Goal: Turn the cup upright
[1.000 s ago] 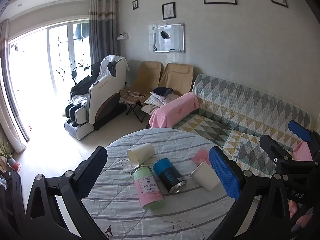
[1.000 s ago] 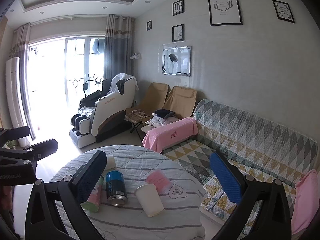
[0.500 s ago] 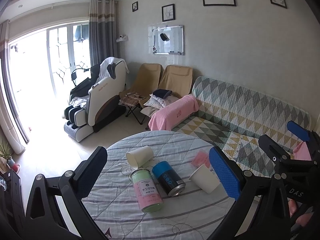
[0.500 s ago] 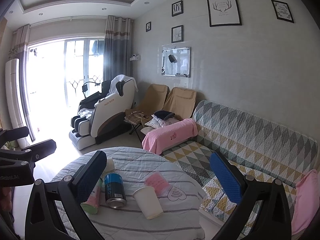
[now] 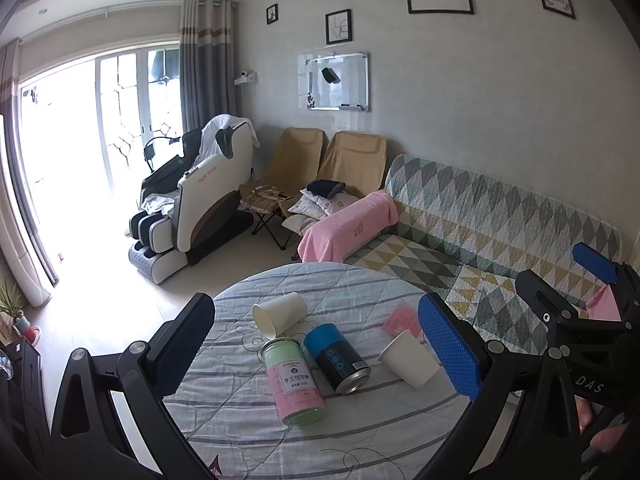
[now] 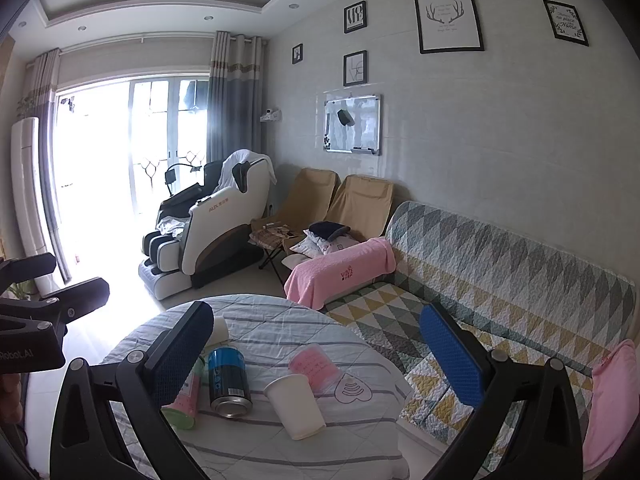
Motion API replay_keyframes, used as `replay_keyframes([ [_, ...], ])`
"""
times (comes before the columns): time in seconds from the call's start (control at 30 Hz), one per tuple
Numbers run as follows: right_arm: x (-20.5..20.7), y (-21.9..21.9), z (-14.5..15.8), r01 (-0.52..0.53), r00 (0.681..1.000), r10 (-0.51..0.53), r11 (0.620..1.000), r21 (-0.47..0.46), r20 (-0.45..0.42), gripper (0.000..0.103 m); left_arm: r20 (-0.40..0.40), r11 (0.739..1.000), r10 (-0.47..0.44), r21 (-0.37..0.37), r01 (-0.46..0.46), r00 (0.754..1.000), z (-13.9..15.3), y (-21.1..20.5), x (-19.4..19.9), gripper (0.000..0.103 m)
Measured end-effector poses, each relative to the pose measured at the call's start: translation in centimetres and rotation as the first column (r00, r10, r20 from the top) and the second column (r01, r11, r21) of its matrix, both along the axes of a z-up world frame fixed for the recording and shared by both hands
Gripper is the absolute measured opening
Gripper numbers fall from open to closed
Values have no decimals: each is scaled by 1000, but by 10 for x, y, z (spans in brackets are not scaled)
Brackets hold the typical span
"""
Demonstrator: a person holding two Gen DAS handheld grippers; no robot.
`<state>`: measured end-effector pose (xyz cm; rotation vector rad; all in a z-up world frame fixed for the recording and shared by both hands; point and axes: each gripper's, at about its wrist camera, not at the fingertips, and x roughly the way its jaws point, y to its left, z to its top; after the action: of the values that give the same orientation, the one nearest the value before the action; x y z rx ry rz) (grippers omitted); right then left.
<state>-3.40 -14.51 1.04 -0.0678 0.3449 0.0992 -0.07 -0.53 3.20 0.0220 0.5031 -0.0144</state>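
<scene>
Two white paper cups lie on their sides on the round table (image 5: 248, 432). One cup (image 5: 280, 314) lies at the far middle; the other cup (image 5: 408, 364) lies to the right, also in the right wrist view (image 6: 295, 406). A pink cup (image 6: 314, 366) lies on its side behind it. My left gripper (image 5: 316, 350) is open and empty, held above the table. My right gripper (image 6: 316, 354) is open and empty, also above the table; it shows at the right of the left wrist view (image 5: 560, 288).
A green and pink jar (image 5: 294, 386) and a blue can (image 5: 336, 358) lie on their sides in the table's middle. A patterned sofa (image 5: 500, 232) stands right of the table. A massage chair (image 5: 200, 196) and folding chairs stand further back.
Both views have shifted slightly: the table items sit a little lower and closer in the left wrist view. Nothing on the table has moved. Both grippers stay open.
</scene>
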Motion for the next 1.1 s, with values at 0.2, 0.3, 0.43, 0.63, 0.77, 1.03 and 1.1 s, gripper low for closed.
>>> replay_keyframes([
  [0.2, 4, 1, -4, -12, 1000, 12, 1000, -4, -7, 103, -2, 1000, 7, 1, -7, 1000, 1, 1, 2, 103],
  [0.3, 9, 0, -6, -17, 1000, 17, 1000, -3, -14, 103, -13, 1000, 17, 1, -17, 1000, 1, 1, 9, 103],
  [0.43, 17, 0, -10, -27, 999, 27, 1000, -2, -30, 103, -35, 999, 35, -3, -35, 999, -11, 3, 17, 103],
  [0.63, 39, -8, -16, -62, 994, 63, 998, 17, -91, 103, -109, 997, 64, -24, -67, 992, -30, -2, 29, 103],
  [0.77, 62, -16, -23, -93, 982, 95, 995, 21, -164, 103, -209, 994, 89, -43, -100, 974, -51, -10, 45, 103],
  [1.03, 118, -39, -50, -183, 924, 178, 983, 19, -339, 103, -331, 987, 135, -38, -156, 934, -85, -28, 72, 103],
  [1.1, 139, -40, -62, -208, 895, 201, 978, 26, -399, 103, -355, 986, 140, -34, -162, 924, -91, -28, 81, 103],
])
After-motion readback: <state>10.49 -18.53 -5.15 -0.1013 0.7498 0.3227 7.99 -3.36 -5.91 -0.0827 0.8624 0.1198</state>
